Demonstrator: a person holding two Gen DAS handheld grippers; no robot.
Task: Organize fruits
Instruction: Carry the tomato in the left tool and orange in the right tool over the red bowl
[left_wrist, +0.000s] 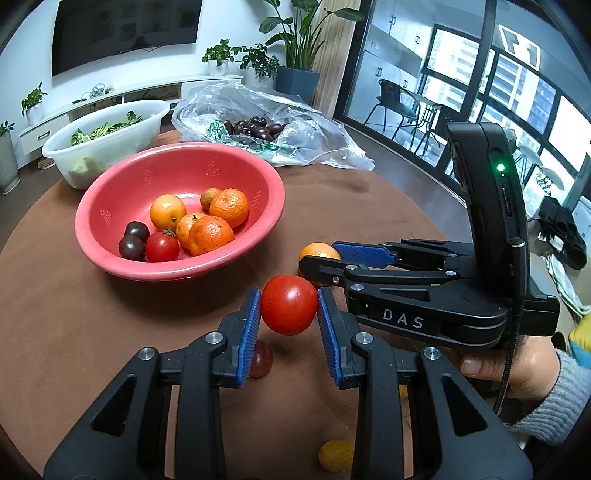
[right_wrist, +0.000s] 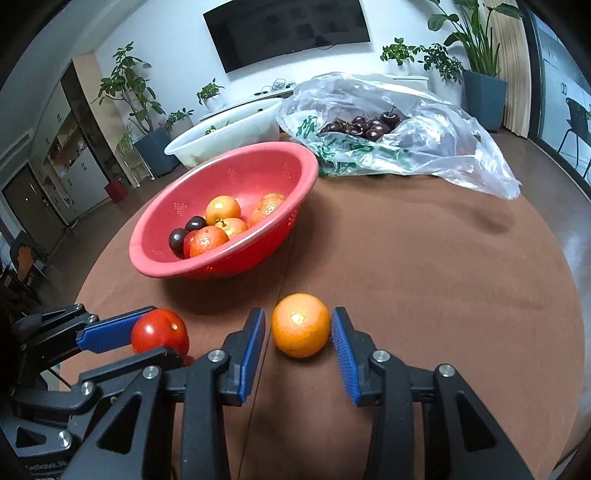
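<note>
My left tool (left_wrist: 289, 308) grips a tomato (left_wrist: 288, 305), lifted off the desk (left_wrist: 369, 206) just short of the red bowl (left_wrist: 177, 275). My right tool (right_wrist: 298, 334) stands open, its pads flanking an orange (right_wrist: 300, 325) resting on the desk (apparently not yet clamped). Step in hand: gathering loose fruit into the bowl. Next, I judge, the tomato must travel over the rim and be released; the right pads must close.
</note>
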